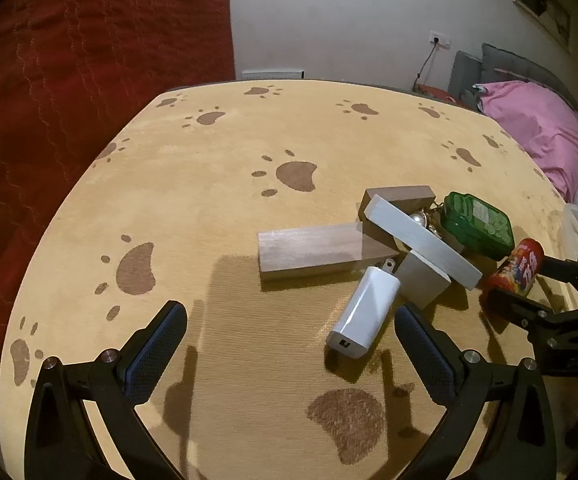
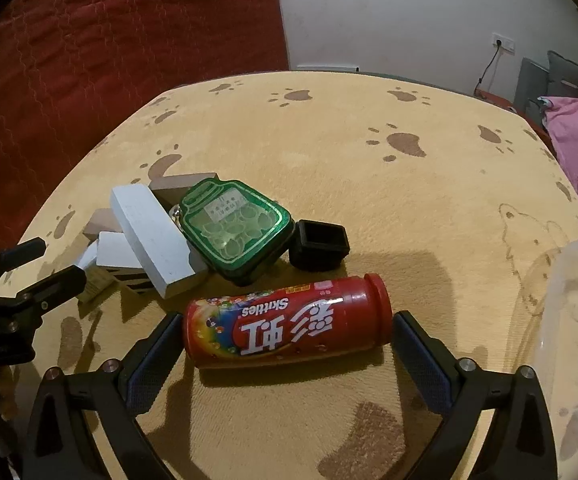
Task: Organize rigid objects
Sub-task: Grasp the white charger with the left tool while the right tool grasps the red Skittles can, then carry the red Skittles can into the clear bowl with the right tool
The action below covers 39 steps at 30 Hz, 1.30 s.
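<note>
A red Skittles tube (image 2: 287,322) lies on its side on the paw-print cloth, between the wide-open fingers of my right gripper (image 2: 287,330); the pads sit at both ends of the tube, and I cannot tell if they touch it. It also shows in the left wrist view (image 1: 515,268). My left gripper (image 1: 289,318) is open and empty, just in front of a white charger (image 1: 365,314). Behind lie a brown wooden block (image 1: 309,252), a white block (image 1: 425,240) and a green tin (image 1: 477,226).
A small black box (image 2: 319,244) sits beside the green tin (image 2: 235,226). A clear plastic container (image 2: 569,344) stands at the right table edge. A red quilt (image 1: 89,80) hangs at the left, and pink bedding (image 1: 541,128) lies at the right.
</note>
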### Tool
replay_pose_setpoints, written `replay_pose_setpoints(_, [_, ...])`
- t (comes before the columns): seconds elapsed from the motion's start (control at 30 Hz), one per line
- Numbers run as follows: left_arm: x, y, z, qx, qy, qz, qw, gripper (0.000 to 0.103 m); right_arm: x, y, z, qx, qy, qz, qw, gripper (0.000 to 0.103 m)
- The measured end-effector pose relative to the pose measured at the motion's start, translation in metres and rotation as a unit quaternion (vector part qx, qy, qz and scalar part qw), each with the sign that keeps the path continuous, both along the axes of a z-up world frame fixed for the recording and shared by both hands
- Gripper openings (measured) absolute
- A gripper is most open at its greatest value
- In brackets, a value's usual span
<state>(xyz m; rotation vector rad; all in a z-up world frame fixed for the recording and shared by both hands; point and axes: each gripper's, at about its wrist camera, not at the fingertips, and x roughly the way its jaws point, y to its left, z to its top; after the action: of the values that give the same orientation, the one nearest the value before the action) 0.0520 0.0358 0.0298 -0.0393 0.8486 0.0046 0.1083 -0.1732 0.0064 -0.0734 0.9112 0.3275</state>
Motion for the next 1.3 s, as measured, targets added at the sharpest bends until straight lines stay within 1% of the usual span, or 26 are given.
replay_pose_setpoints(0.17, [0.003,-0.002,-0.003,-0.009,0.003,-0.002,1.0,0.103,-0.005,0.0,0.001,0.006,-0.005,0.003,1.0,0.096])
replay_pose_setpoints(0.23, [0.005,-0.004,-0.002,-0.012,0.0,-0.004,0.9999,0.101,-0.009,-0.002,0.004,0.015,-0.009,0.002,1.0,0.096])
replay_pose_setpoints(0.3, [0.007,-0.005,-0.002,-0.016,0.002,-0.006,0.9999,0.093,-0.013,-0.004,0.01,0.023,-0.017,-0.003,1.0,0.096])
replay_pose_setpoints(0.33, [0.008,-0.005,-0.003,-0.019,0.003,-0.007,0.9998,0.091,-0.014,-0.005,0.012,0.028,-0.019,-0.004,0.999,0.096])
replay_pose_setpoints(0.4, [0.011,-0.007,-0.005,-0.027,0.009,-0.01,0.9995,0.081,-0.017,-0.008,0.018,0.039,-0.025,-0.008,0.999,0.096])
replay_pose_setpoints(0.5, [0.012,-0.01,-0.006,-0.035,0.011,-0.019,0.9991,0.07,-0.021,-0.011,0.024,0.049,-0.032,-0.014,0.998,0.096])
replay_pose_setpoints(0.53, [0.013,-0.011,-0.007,-0.037,0.012,-0.022,0.999,0.068,-0.023,-0.012,0.025,0.052,-0.033,-0.016,0.998,0.096])
replay_pose_setpoints(0.6, [0.013,-0.014,-0.009,-0.043,0.017,-0.03,0.9985,0.058,-0.026,-0.015,0.027,0.059,-0.035,-0.02,0.997,0.096])
replay_pose_setpoints(0.67, [0.013,-0.016,-0.01,-0.042,0.015,-0.032,0.9985,0.055,-0.028,-0.018,0.029,0.064,-0.037,-0.024,0.997,0.096])
replay_pose_setpoints(0.73, [0.012,-0.017,-0.01,-0.046,0.011,-0.037,0.9982,0.046,-0.03,-0.02,0.03,0.067,-0.038,-0.028,0.997,0.096])
replay_pose_setpoints(0.77, [0.012,-0.017,-0.01,-0.053,0.01,-0.04,0.9977,0.038,-0.031,-0.022,0.03,0.069,-0.038,-0.032,0.996,0.096])
replay_pose_setpoints(0.8, [0.012,-0.017,-0.009,-0.061,0.01,-0.044,0.9971,0.031,-0.033,-0.024,0.03,0.07,-0.038,-0.034,0.996,0.096])
replay_pose_setpoints(0.83, [0.011,-0.018,-0.009,-0.067,0.011,-0.048,0.9966,0.029,-0.034,-0.026,0.03,0.072,-0.038,-0.038,0.996,0.096])
replay_pose_setpoints(0.97, [0.008,-0.021,-0.008,-0.07,0.008,-0.049,0.9963,0.023,-0.039,-0.036,0.032,0.078,-0.043,-0.051,0.995,0.096])
replay_pose_setpoints(1.3, [-0.006,-0.019,0.005,-0.076,-0.008,-0.036,0.9964,0.023,-0.051,-0.064,0.042,0.09,-0.062,-0.089,0.99,0.096])
